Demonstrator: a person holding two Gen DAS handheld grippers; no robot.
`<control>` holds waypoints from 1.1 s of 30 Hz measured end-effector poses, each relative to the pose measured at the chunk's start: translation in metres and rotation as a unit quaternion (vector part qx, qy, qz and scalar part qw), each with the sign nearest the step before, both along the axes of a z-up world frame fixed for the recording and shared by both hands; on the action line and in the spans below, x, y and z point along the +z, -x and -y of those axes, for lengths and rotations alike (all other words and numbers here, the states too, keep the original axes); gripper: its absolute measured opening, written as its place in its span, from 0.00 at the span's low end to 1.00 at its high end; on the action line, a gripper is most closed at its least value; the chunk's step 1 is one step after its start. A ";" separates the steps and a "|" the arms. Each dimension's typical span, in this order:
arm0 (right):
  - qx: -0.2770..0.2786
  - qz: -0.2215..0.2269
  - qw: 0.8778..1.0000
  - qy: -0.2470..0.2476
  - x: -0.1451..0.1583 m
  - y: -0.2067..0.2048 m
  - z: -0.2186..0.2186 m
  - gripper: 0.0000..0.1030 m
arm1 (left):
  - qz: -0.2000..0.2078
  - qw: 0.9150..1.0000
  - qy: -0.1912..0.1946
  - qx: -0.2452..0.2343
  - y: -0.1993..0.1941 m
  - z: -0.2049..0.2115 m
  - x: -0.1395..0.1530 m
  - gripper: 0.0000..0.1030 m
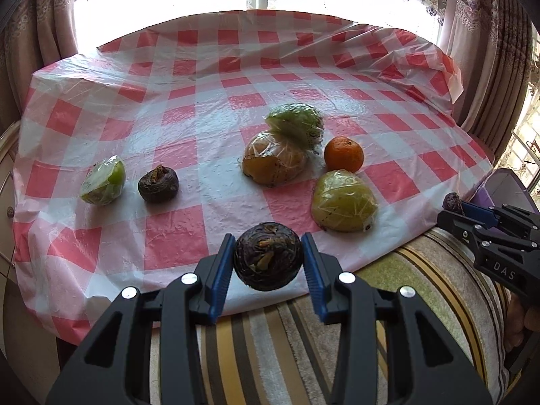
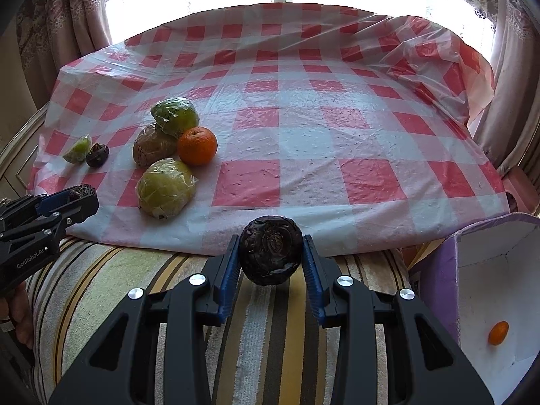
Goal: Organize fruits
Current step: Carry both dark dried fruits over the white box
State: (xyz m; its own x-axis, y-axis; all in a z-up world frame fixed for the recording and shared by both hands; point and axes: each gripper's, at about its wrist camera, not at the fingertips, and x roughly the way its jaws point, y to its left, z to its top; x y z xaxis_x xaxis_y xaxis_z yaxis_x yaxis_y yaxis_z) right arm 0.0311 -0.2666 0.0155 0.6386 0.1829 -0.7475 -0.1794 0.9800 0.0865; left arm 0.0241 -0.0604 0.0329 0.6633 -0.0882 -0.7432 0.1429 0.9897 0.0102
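Right hand-held gripper (image 2: pixel 271 256): its blue pads pinch a dark purple, wrinkled round fruit (image 2: pixel 271 249), carried above the striped cushion.
Left hand-held gripper (image 1: pixel 268 260): likewise pinching a second dark wrinkled round fruit (image 1: pixel 268 260), over the near edge of the surface.
Deciding relation: the purple-walled box with a white inside (image 2: pixel 486 290) lies to the right of the right hand-held gripper and lower, well apart from the left one; the right hand is clearly nearer.
Box contents: one small orange fruit (image 2: pixel 498 332) on its floor.
Long axis: neither held fruit has one; both are nearly spherical, so turning matters little.
Farther out: on the red-and-white checked plastic cloth (image 2: pixel 303 108), ahead and left of the right hand-held gripper, lie an orange tangerine (image 2: pixel 197 146) and several film-wrapped green and yellow fruits.
Judgement: the right hand probably drops first.
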 end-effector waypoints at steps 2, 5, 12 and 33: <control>-0.002 0.000 1.000 -0.005 0.002 0.002 0.004 0.35 | 0.001 1.000 -0.002 -0.008 0.001 0.006 0.002 0.39; -0.007 0.001 1.000 -0.011 0.006 0.005 0.012 0.35 | 0.003 1.000 -0.004 -0.021 0.002 0.015 0.004 0.39; -0.028 0.002 0.999 -0.018 0.012 0.011 0.033 0.35 | 0.005 0.999 -0.004 -0.052 0.000 0.039 0.011 0.39; -0.167 0.023 0.986 0.007 0.028 0.028 0.156 0.35 | 0.020 0.977 -0.011 -0.212 -0.003 0.184 0.024 0.39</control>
State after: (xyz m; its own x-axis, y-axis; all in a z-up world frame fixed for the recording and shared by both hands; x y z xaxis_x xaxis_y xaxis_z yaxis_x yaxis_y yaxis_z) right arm 0.0027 -0.4225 0.0435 0.6942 -0.0529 -0.7178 0.1497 0.9861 0.0722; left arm 0.0270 -0.2448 0.0571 0.5985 -0.3458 -0.7227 0.5399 0.8405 0.0450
